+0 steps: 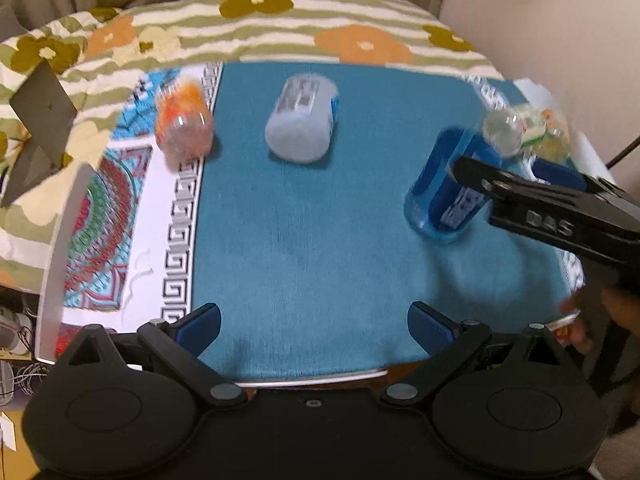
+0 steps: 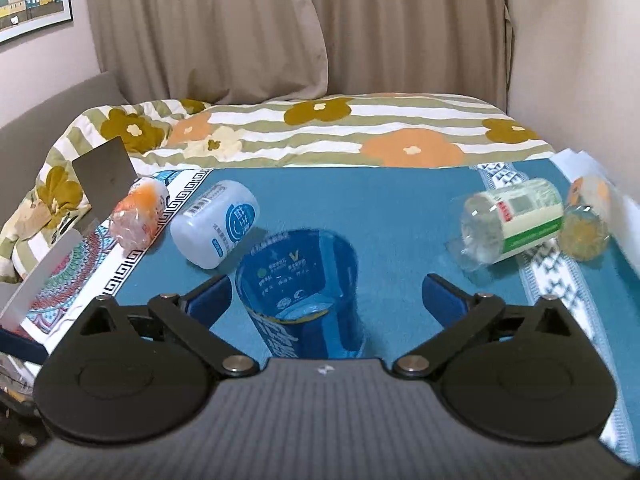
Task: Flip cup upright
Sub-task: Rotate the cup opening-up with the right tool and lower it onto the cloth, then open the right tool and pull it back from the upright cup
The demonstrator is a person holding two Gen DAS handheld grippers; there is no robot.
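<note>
A see-through blue cup (image 2: 300,292) stands upright, mouth up, on the teal cloth (image 2: 380,216), between the open fingers of my right gripper (image 2: 326,300), which do not touch it. In the left wrist view the blue cup (image 1: 444,192) sits at the right, with my right gripper (image 1: 516,180) around its far side. My left gripper (image 1: 314,324) is open and empty over the near edge of the teal cloth (image 1: 320,220).
A white cup (image 1: 302,120) and an orange-patterned cup (image 1: 184,120) lie on their sides at the left. A clear cup with a green label (image 2: 512,224) and a yellow one (image 2: 586,220) lie at the right. A flowered blanket (image 2: 360,132) lies behind.
</note>
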